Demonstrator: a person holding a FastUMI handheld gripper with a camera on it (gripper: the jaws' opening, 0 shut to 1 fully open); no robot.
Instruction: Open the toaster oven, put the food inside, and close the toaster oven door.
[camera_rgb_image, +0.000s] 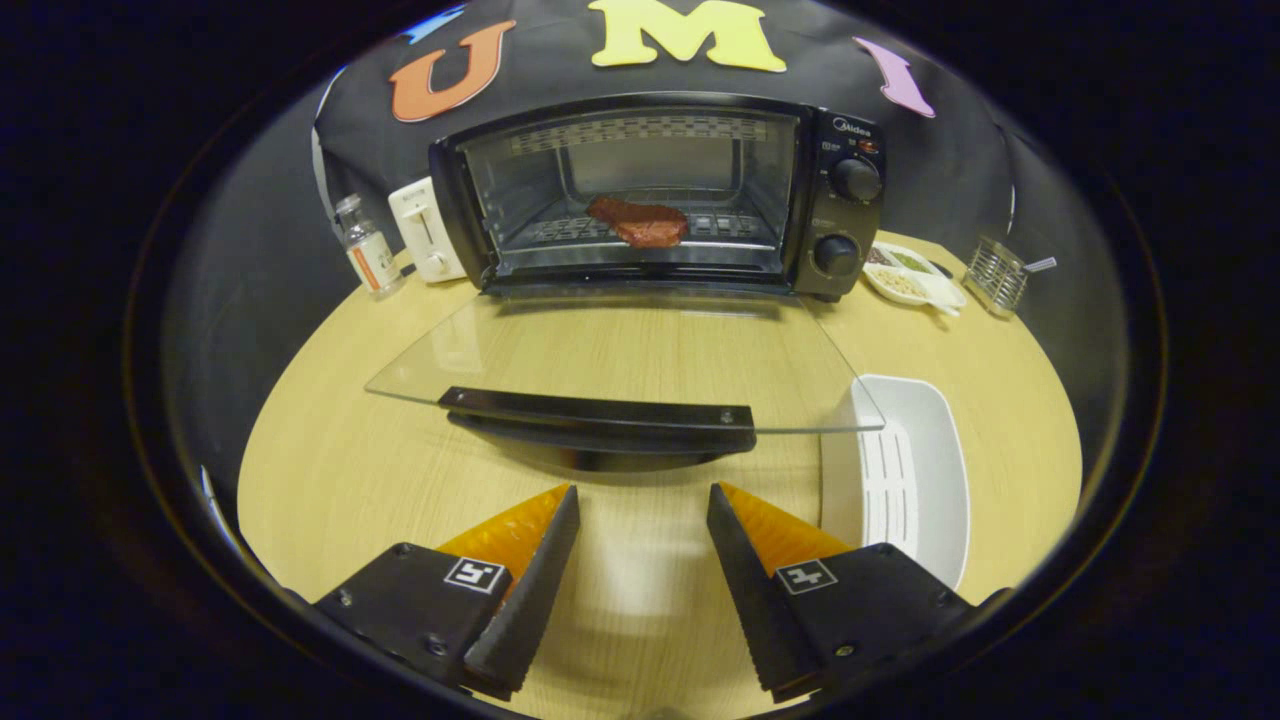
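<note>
We see the steak (640, 222) already on the toaster oven (660, 195) rack, so with our tongs (643, 520) wide apart and empty, only lifting the lowered glass door (620, 350) remains.

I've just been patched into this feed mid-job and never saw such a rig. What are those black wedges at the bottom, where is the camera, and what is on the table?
The camera rides on a hand-held tool and looks forward along its two black fingers, the wedges you see. They stand apart, holding nothing. Ahead on the round wooden table sits a black toaster oven; its glass door lies open with its black handle just beyond the fingers. A reddish piece of food rests on the rack inside. A white plastic tray lies beside the door.
</note>
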